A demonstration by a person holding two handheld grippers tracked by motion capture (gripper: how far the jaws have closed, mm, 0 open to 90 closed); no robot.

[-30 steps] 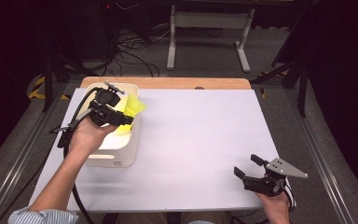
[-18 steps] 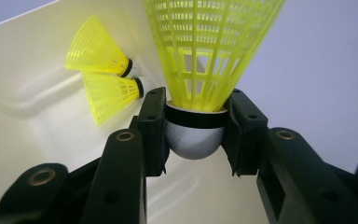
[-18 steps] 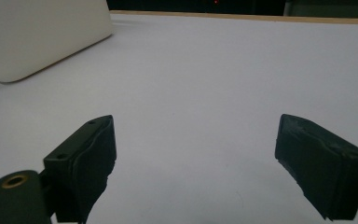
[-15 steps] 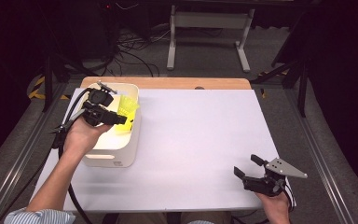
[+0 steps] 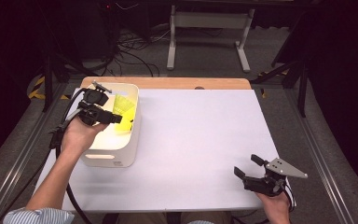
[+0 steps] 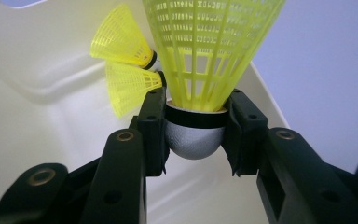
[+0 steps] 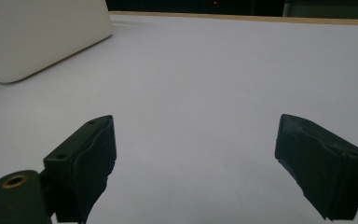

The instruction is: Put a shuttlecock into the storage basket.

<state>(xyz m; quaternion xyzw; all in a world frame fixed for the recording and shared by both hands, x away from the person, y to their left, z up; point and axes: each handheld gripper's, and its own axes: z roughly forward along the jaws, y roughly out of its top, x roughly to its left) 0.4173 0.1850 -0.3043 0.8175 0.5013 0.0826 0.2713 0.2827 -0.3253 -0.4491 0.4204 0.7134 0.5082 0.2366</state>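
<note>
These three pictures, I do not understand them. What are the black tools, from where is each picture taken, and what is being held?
A person sits at a white table and holds a two-jaw tool in each hand. The high view looks down from above. The other two come from cameras riding on the tools, looking along their black jaws. The left gripper has its jaws closed on the grey rounded base of a yellow shuttlecock, above a cream bin on the table's left side. Two more shuttlecocks lie inside the bin. The right gripper rests near the table's front right corner, jaws open, holding nothing.
</note>
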